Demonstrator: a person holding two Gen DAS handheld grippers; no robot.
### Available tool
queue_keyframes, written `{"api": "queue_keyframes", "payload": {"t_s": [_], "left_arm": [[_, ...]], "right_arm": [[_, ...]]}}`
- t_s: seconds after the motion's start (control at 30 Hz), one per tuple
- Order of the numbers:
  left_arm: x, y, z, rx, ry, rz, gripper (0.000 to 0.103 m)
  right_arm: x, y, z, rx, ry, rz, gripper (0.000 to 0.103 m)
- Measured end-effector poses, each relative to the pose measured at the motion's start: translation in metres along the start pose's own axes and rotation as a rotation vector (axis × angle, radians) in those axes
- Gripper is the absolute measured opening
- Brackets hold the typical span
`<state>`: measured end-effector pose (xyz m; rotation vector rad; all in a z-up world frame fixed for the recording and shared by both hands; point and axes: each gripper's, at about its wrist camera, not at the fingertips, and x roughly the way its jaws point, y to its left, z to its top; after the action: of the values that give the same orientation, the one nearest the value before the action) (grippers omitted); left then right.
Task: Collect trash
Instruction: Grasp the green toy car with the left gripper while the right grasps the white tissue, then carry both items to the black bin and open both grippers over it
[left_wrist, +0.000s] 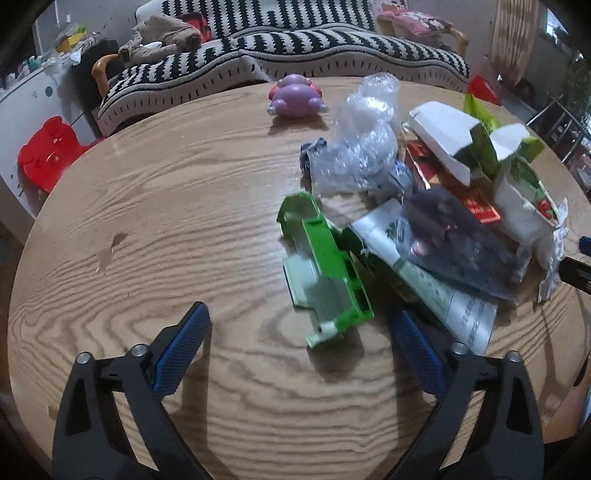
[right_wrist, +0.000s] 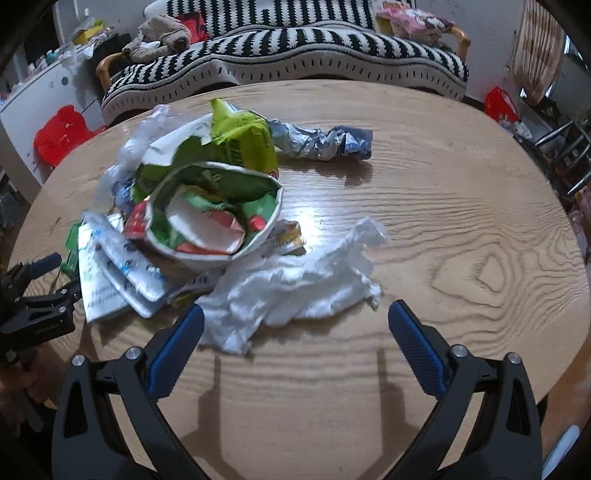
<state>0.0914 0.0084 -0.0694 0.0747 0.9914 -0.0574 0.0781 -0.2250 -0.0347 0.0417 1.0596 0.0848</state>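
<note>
A heap of trash lies on the round wooden table (left_wrist: 147, 221). In the left wrist view my left gripper (left_wrist: 297, 312) is open, its fingers either side of the near end of a flattened green carton (left_wrist: 325, 266). Behind that lie a clear plastic bag (left_wrist: 358, 147), a dark grey wrapper (left_wrist: 454, 240) and a white leaflet (left_wrist: 443, 295). In the right wrist view my right gripper (right_wrist: 295, 310) is open just before a crumpled white plastic bag (right_wrist: 303, 288). Beyond it are an open green-and-white snack bag (right_wrist: 218, 214), a yellow-green packet (right_wrist: 243, 136) and a twisted silver-blue wrapper (right_wrist: 325, 142).
A purple toy (left_wrist: 295, 96) sits at the table's far edge. A black-and-white striped sofa (right_wrist: 295, 62) stands behind the table, and a red stool (left_wrist: 48, 155) is on the floor at the left. The left gripper's body (right_wrist: 40, 291) shows at the left edge.
</note>
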Motion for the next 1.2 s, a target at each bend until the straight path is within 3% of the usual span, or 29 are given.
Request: {"api": "queue_keyframes", "payload": {"t_s": [0.07, 0.17, 0.27, 0.33, 0.5, 0.57, 0.8, 0.93, 1.2], "left_arm": [[-0.001, 0.001, 0.002, 0.006, -0.009, -0.012, 0.073], [-0.005, -0.003, 0.004, 0.051, -0.028, -0.014, 0.029], [-0.010, -0.007, 0.002, 0.080, -0.034, 0.001, 0.024], [-0.017, -0.005, 0.002, 0.068, -0.038, -0.013, 0.022], [-0.038, 0.001, 0.008, 0.032, -0.059, -0.031, 0.022], [-0.047, 0.003, 0.011, 0.006, -0.064, -0.038, 0.022], [-0.077, -0.020, 0.018, 0.008, -0.116, -0.076, 0.022], [-0.087, -0.050, 0.020, 0.027, -0.137, -0.111, 0.022], [-0.103, -0.141, 0.023, 0.163, -0.154, -0.213, 0.022]], "right_arm": [[0.006, -0.001, 0.003, 0.013, 0.017, 0.010, 0.068], [0.012, -0.004, 0.004, 0.027, 0.047, 0.047, 0.044], [0.004, -0.003, 0.001, 0.002, 0.027, 0.041, 0.021], [-0.005, -0.005, 0.000, 0.011, 0.008, 0.051, 0.014], [-0.029, -0.010, -0.008, 0.007, -0.050, 0.061, 0.011], [-0.040, -0.014, -0.011, 0.016, -0.075, 0.068, 0.005], [-0.078, -0.048, -0.023, 0.071, -0.157, 0.090, 0.005], [-0.094, -0.071, -0.029, 0.117, -0.179, 0.098, 0.005], [-0.119, -0.110, -0.041, 0.187, -0.229, 0.060, 0.005]]}}
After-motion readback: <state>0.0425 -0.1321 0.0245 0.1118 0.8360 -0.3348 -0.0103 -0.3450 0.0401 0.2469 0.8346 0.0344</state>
